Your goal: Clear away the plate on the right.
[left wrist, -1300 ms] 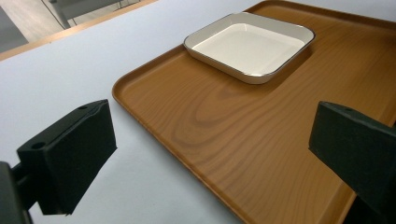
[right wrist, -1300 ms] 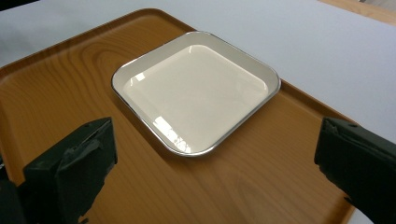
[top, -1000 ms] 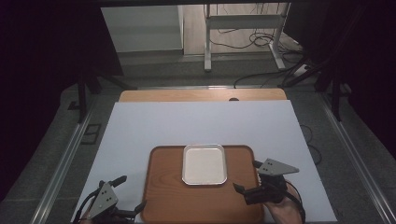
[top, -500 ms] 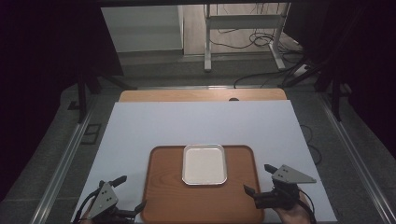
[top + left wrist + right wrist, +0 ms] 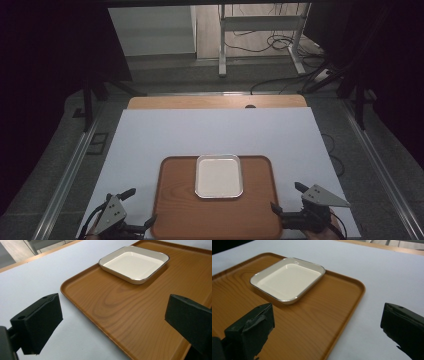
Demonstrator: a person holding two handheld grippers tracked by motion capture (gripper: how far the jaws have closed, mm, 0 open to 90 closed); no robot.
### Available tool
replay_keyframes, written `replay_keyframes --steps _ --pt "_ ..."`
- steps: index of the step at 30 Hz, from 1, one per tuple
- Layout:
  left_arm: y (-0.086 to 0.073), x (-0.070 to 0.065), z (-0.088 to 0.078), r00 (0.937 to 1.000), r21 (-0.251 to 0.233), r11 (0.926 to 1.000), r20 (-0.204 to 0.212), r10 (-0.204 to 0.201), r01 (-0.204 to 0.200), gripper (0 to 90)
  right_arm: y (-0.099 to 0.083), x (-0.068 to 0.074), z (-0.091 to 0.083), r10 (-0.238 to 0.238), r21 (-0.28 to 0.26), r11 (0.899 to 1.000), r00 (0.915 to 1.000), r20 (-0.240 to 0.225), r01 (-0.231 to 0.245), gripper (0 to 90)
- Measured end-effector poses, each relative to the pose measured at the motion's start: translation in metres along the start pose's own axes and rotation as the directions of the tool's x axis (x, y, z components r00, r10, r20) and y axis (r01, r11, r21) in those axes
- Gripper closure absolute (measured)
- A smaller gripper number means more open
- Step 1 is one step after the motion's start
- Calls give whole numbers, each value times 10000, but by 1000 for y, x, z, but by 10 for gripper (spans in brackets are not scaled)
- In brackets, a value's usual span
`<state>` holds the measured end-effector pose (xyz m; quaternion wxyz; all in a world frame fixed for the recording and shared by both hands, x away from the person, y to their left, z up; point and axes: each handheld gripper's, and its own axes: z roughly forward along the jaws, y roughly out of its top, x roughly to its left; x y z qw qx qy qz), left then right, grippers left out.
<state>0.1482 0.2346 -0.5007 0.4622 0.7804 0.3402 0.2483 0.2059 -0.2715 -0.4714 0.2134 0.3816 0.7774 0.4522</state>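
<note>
We see the square white metal-rimmed dish (image 5: 219, 176) on the rounded brown wooden tray (image 5: 216, 218), ahead of both empty wide-spread grippers, left gripper (image 5: 135, 207) beside the tray's near-left corner, right gripper (image 5: 287, 197) having slid off its right edge.

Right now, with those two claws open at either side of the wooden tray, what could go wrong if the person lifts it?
1. The dish sits loose on the tray, toward its far edge; it may well slide if the tray tips.
2. The left gripper and right gripper are both open at the tray's near corners. An uneven grip on the thin rim could let one side slip.
</note>
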Motion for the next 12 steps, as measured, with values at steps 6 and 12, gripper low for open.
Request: replay_keyframes --steps 6,12 --pt "0 0 0 10000 -3 10000 -5 -24 24 11 -6 -2 -2 62 266 9996 9999 119 -65 0" --pt "0 0 1 10000 37 10000 3 -47 47 11 -7 0 3 -212 618 9979 9997 109 205 0"
